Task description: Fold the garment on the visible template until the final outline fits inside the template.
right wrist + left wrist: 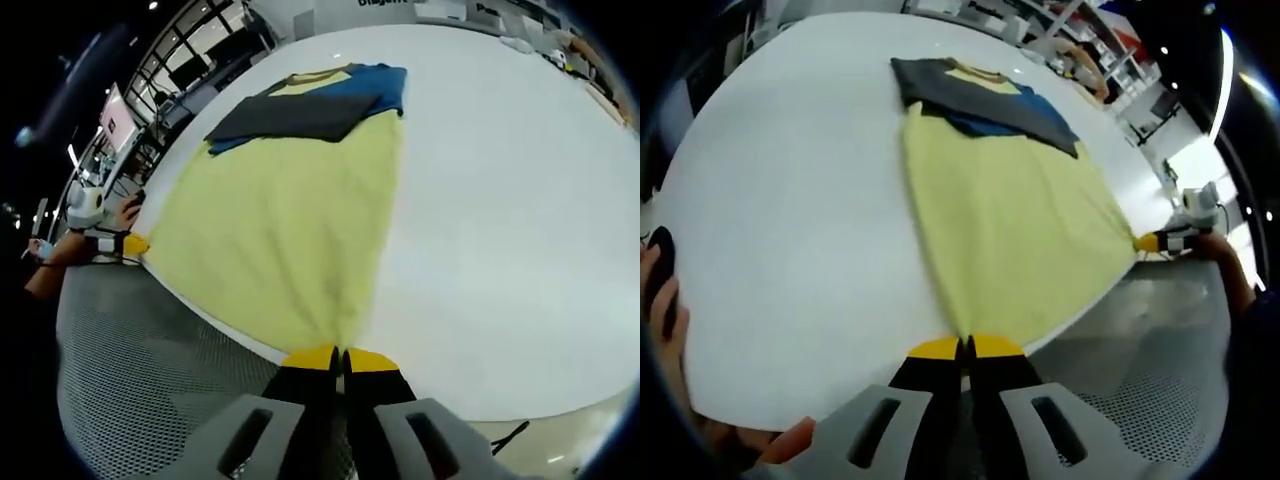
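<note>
A yellow garment with dark grey and blue sleeves folded across its top lies flat on the white table. The left gripper is closed on one bottom corner of the hem at the table's near edge. The right gripper is clamped on the other corner.

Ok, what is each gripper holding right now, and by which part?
Both hold the yellow garment by its bottom hem: the left gripper shut on one hem corner, the right gripper shut on the other, at the white table edge.
</note>
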